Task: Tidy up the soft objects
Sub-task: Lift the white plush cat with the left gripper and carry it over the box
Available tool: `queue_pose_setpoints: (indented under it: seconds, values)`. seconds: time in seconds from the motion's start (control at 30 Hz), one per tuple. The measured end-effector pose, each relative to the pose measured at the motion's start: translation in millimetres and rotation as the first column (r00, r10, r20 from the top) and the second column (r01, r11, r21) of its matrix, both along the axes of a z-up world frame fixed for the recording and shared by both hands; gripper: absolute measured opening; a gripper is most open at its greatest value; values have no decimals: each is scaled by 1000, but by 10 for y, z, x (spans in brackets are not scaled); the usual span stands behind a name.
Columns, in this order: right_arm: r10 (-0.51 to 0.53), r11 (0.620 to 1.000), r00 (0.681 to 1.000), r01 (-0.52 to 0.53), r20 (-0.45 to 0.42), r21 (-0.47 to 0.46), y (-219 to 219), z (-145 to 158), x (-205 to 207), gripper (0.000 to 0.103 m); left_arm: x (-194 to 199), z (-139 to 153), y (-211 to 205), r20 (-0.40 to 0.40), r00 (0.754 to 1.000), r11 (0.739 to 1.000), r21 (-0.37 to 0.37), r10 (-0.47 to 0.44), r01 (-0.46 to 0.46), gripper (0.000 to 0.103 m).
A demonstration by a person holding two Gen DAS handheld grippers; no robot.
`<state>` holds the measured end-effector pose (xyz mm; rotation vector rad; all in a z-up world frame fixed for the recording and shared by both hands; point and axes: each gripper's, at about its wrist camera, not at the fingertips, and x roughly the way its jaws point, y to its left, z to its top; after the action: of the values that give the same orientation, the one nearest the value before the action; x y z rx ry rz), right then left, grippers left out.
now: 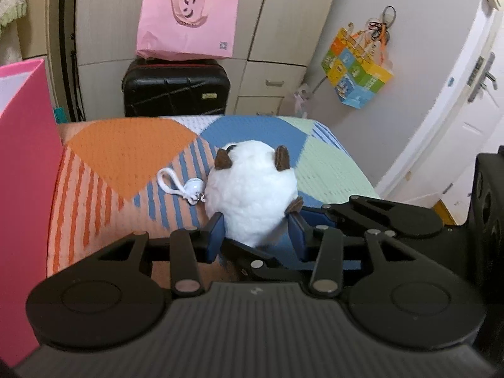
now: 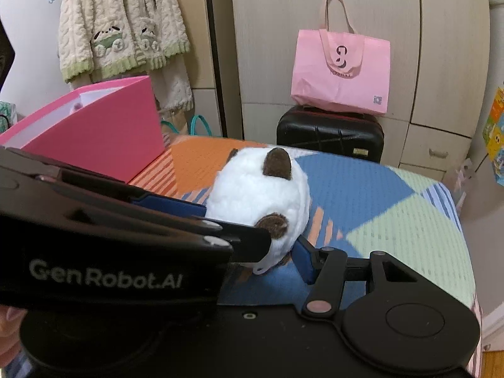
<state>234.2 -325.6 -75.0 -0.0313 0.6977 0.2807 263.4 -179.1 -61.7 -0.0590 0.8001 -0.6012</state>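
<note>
A white plush toy (image 1: 252, 189) with brown ears and paws lies on the patchwork bedspread (image 1: 132, 151). It has a white strap and a small ball (image 1: 193, 189) at its left. My left gripper (image 1: 256, 236) has its blue pads on both sides of the toy's near end and grips it. In the right wrist view the toy (image 2: 261, 201) sits between the left gripper's blue finger and my right gripper (image 2: 252, 242), whose blue pad (image 2: 304, 260) touches the toy's right side; its other finger is hidden behind the left gripper's body.
A pink open box (image 2: 94, 132) stands on the bed at the left; it also shows in the left wrist view (image 1: 22, 163). A black suitcase (image 1: 174, 86) with a pink tote bag (image 1: 187, 20) stands beyond the bed. A door (image 1: 456, 100) is at the right.
</note>
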Motion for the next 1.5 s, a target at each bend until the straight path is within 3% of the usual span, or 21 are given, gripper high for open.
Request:
queue_pose_setpoints:
  seconds: [0.37,0.77,1.0,1.33,1.5]
  values:
    - [-33,999,999,32,-26,-15,146,93,-660,62,-571,76,182,-13,997,997,-17,-80,80,43]
    - [-97,995,995,97,-6,12,463,187,-1362,62,-1251,164,508,35,991,992,-24,-126,126,42]
    - [-109,994,993,109,-35,4,659,293,-1630,64,-1526,247,682,36,991,992,-22,-126,127,41]
    - [-78,997,997,78,12,-1,984,542,-1899,64,-1834,485,1017,81,992,995,-31,-95,98,41]
    - [-79,997,994,78,75,21,1149,701,-2004,64,-1972,652,1227,132,989,996,-45,-68,75,41]
